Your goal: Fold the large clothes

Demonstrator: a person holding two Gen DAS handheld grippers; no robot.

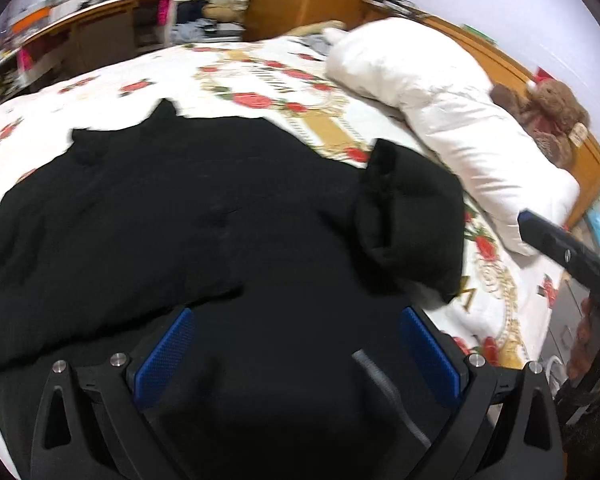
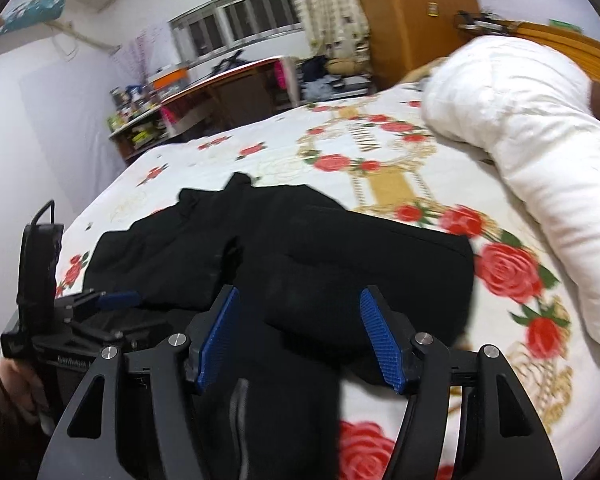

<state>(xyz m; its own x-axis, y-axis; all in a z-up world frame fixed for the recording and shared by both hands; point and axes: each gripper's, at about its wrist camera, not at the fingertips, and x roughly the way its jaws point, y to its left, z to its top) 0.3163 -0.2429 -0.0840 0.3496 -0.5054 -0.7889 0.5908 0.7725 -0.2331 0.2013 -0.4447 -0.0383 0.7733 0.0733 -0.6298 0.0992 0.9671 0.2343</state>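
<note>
A large black garment (image 1: 188, 216) lies spread on the rose-patterned bed sheet (image 1: 260, 76), with a folded-over sleeve or hood part (image 1: 412, 216) bunched at its right side. My left gripper (image 1: 298, 314) hovers over the garment's near edge, its blue pads wide apart and pressing on nothing. In the right wrist view the same garment (image 2: 340, 256) fills the middle. My right gripper (image 2: 300, 292) stands open just above it, with fabric showing between the pads but not clamped. The left gripper (image 2: 116, 300) shows at the left, and the right gripper's body (image 1: 564, 252) at the far right.
A rolled white duvet (image 1: 440, 104) lies along the bed's right side by the wooden headboard (image 1: 592, 160), with a brown teddy bear (image 1: 548, 116) against it. A cluttered desk (image 2: 220, 92) and a wooden wardrobe (image 2: 412, 12) stand beyond the bed. A hand (image 2: 16, 376) holds the left gripper.
</note>
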